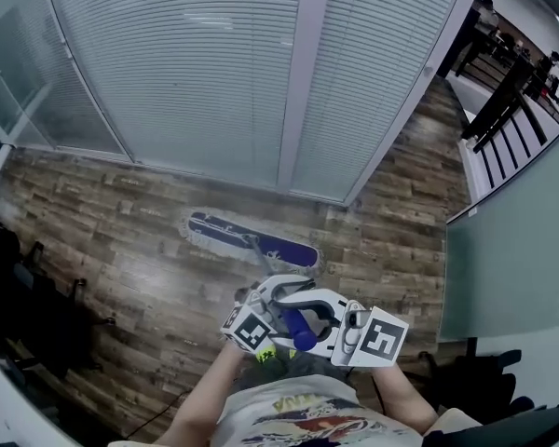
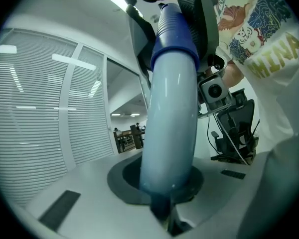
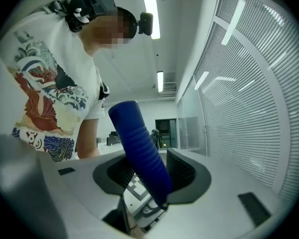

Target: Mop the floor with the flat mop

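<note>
The flat mop's blue pad (image 1: 252,238) is lying on the wood-plank floor (image 1: 121,240) ahead of you, long axis crosswise. Your left gripper (image 2: 164,203) is clamping tight on the pale blue pole (image 2: 172,128). Your right gripper (image 3: 149,178) is standing partly open, loosely cradling the dark blue ribbed handle end (image 3: 139,143).

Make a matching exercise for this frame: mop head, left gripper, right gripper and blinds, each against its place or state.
Things:
1 mop head
2 left gripper
3 right gripper
4 blinds

Places or states:
A jaws apart, blue grip between them
B flat on the wood floor
C upright, beyond the mop head
D shut on the pale handle

Pairs: 1-B; 2-D; 3-A; 4-C
</note>
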